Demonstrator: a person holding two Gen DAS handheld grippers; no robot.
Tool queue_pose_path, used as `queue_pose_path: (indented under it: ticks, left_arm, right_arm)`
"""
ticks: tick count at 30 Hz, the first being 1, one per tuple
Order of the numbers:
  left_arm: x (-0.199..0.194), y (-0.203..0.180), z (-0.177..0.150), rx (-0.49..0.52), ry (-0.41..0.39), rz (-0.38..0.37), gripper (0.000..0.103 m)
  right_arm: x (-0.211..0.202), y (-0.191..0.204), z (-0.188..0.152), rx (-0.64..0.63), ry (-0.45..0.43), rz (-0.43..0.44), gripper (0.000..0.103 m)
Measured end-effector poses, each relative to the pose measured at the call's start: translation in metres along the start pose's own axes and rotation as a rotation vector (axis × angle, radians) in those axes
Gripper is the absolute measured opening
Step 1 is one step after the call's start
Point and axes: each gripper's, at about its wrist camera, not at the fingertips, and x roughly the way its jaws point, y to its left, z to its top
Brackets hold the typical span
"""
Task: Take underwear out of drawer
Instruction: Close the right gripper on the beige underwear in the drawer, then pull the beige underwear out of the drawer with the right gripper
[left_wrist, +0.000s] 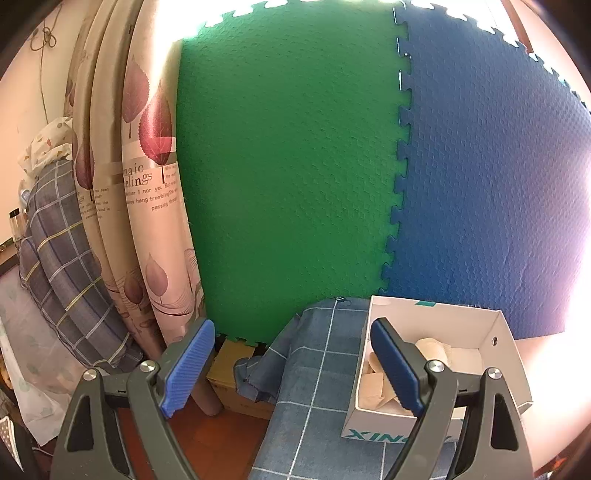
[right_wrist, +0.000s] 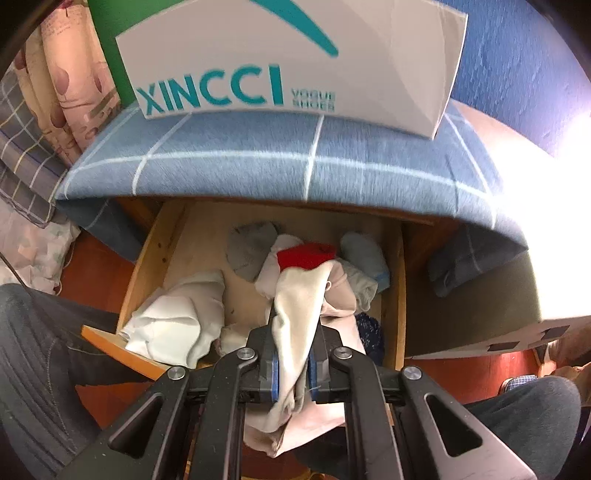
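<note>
Right claw (right_wrist: 291, 373): we have it pinched nearly closed on a cream garment (right_wrist: 295, 325), the blue pads pressing the cloth from both sides.
Garment: we see it stretched from our jaws up toward the heap in the drawer, with a loose fold hanging below the jaws toward us; its far end is still touching the heap.
Drawer (right_wrist: 147, 266): we look down into it, pulled open under the cabinet top; pale wood floor and side walls.
Heap: behind our garment we see a red piece (right_wrist: 306, 254), a grey piece (right_wrist: 251, 247), a light blue piece (right_wrist: 365, 258) and a pinkish piece (right_wrist: 341, 295), all bunched together.
White cloth (right_wrist: 177, 317): we see it crumpled at the drawer's left front, apart from the heap.
Dark blue piece (right_wrist: 369, 328): we see it at the right front, partly behind the claw.
Blue cloth (right_wrist: 280, 162): we see it, checked with white lines, covering the cabinet top and hanging over its edge.
Box (right_wrist: 295, 59): white, lettered XINCCI, standing on the blue cloth above the drawer.
Person: we see dark trouser legs (right_wrist: 37, 369) on both sides of the drawer.
Left claw (left_wrist: 291, 369): we hold it wide open with nothing between the pads, in the air in front of the cabinet top.
Left view beyond: we see the box open-topped with pale paper inside, green (left_wrist: 288, 166) and blue (left_wrist: 491, 184) foam mats upright behind it, and a leaf-print curtain (left_wrist: 147, 184) to the left.
</note>
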Motion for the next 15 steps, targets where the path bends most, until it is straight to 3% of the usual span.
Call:
queue_pose_path:
  ticks: [15]
  left_arm:
    - [0.001,0.023,-0.013,-0.04,0.013,-0.002,0.089]
  right_arm:
    - [-0.106,0.006,0.056,-0.019,-0.182,0.042,0.008]
